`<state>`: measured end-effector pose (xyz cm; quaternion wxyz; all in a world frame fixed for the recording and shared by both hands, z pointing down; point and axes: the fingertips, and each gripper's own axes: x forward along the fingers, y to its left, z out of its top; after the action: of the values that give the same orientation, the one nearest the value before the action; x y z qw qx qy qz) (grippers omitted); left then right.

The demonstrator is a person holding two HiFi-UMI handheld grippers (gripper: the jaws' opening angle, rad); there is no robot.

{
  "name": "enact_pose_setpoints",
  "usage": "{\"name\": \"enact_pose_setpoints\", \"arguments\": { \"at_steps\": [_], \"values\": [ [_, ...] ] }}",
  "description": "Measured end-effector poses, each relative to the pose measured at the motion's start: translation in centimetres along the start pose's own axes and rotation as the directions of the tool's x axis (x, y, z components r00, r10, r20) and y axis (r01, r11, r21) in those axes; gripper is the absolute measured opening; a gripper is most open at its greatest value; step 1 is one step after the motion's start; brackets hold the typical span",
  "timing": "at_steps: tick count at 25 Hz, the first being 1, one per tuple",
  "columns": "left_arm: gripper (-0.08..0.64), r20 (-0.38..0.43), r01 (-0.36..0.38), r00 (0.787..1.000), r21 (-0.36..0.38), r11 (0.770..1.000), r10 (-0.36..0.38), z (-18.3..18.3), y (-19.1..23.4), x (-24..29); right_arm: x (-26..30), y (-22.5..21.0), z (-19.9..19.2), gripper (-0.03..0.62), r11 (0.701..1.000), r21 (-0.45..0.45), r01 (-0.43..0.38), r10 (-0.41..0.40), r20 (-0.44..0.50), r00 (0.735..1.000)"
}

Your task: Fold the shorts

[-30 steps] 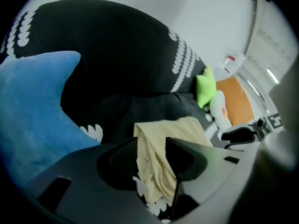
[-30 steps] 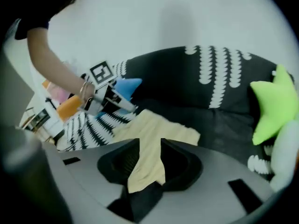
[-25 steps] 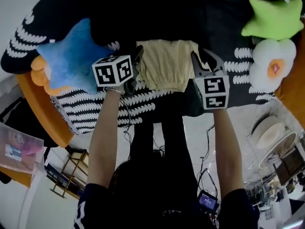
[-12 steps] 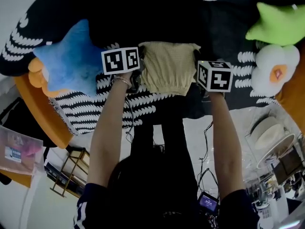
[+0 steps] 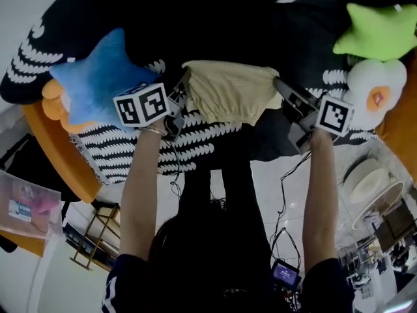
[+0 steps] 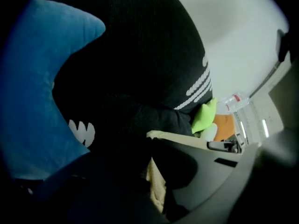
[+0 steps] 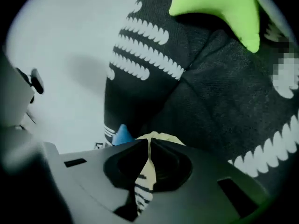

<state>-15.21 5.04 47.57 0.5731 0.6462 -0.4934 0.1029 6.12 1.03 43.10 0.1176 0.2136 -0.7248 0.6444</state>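
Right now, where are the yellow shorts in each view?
Head view: upper centre, shorts between left gripper and right gripper.
Left gripper view: lower centre, pinched in its jaws.
Right gripper view: lower centre, in jaws that have just been closing on them.
Shared landmark: green star cushion, in all three.

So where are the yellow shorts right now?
Centre of the head view, the shorts stretch between the left gripper and right gripper, both shut on them, over the dark blanket.
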Motion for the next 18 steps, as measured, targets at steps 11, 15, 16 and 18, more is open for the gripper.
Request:
{"name": "enact_pose_setpoints", "arguments": {
  "at_steps": [11,15,16,18],
  "values": [
    [0.008,0.307,0.197,0.917,0.210,0.958,-0.256,5.2,-9.4,-13.2,-6.3,10.5,0.9,0.029,0.936,-0.117,-0.332,0.352,0.336,0.874],
    [0.008,0.195,0.144,0.962,0.227,0.963,-0.190,-2.9,-4.8,-11.5,-5.0,4.4,-8.3,0.031,0.964,-0.212,-0.158,0.188,0.127,0.974],
    [0.009,0.126,0.117,0.981,0.225,0.967,-0.148,-6.0,-3.0,-10.4,-4.6,1.9,-11.4,0.031,0.972,-0.209,-0.106,0.117,0.038,0.992],
    [0.009,-0.024,0.081,0.997,0.207,0.975,-0.077,-12.4,0.2,-8.8,-4.2,-2.5,-17.7,0.030,0.982,-0.190,-0.012,-0.013,-0.129,0.992]
  ]
}}
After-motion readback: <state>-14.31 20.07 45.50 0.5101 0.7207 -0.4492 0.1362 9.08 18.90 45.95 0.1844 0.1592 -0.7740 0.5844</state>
